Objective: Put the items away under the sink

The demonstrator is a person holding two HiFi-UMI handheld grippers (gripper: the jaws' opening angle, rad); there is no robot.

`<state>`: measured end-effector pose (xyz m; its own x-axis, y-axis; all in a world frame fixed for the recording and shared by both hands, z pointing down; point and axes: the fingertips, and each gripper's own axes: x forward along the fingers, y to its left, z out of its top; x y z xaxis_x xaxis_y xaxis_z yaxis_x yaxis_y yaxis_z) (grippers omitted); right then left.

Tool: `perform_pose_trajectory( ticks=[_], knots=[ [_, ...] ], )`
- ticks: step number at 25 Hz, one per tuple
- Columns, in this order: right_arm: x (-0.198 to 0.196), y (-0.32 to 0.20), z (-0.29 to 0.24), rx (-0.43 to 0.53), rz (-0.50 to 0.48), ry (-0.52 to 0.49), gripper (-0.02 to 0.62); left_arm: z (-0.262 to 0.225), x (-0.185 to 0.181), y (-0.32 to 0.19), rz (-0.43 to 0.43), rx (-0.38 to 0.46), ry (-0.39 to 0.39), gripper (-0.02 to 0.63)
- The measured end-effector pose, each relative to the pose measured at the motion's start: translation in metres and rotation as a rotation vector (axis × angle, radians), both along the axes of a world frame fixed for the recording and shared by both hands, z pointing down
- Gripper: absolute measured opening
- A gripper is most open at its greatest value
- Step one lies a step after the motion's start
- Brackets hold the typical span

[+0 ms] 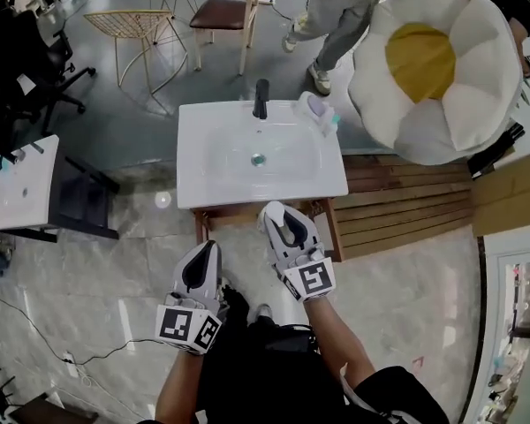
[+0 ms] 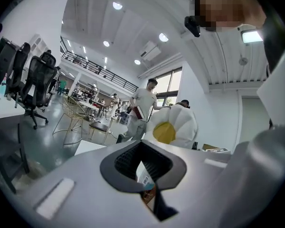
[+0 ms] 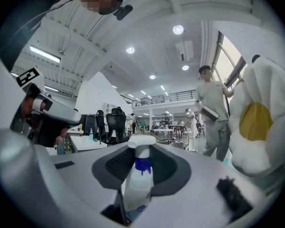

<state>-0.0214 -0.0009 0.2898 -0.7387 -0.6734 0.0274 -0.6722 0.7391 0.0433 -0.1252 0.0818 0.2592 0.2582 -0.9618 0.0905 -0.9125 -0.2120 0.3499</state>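
In the right gripper view my right gripper (image 3: 138,163) is shut on a white spray bottle (image 3: 136,189) with a blue collar, which stands upright between the jaws. In the left gripper view my left gripper (image 2: 146,172) has its jaws close around a white printed pack (image 2: 145,175) with a brown lower part. From the head view both point at the white sink unit (image 1: 212,170). The right gripper (image 1: 278,212) is at its front edge and the left gripper (image 1: 205,253) is a little short of it. The space under the sink is hidden.
A black tap (image 1: 261,98) and a pale bottle (image 1: 316,111) stand on the sink's back edge. A big flower-shaped cushion (image 1: 433,69) is at the right and wooden decking (image 1: 406,201) lies beside the unit. A second basin (image 1: 18,188) is at the left, and a person (image 1: 340,16) walks behind.
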Motion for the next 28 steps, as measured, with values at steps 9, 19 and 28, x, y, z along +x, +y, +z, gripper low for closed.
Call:
perform_pose_trajectory(
  ticks=[9, 19, 28],
  knots=[
    [0.083, 0.063, 0.002, 0.001, 0.062, 0.002, 0.107, 0.005, 0.059, 0.055, 0.026, -0.017, -0.015, 0.006],
    [0.127, 0.101, 0.041, -0.048, 0.121, -0.001, 0.107, 0.028, 0.086, 0.068, 0.063, -0.042, -0.031, 0.006],
    [0.123, 0.096, 0.091, -0.052, 0.165, -0.014, 0.107, 0.082, 0.089, 0.045, 0.133, -0.069, -0.044, 0.006]
  ],
)
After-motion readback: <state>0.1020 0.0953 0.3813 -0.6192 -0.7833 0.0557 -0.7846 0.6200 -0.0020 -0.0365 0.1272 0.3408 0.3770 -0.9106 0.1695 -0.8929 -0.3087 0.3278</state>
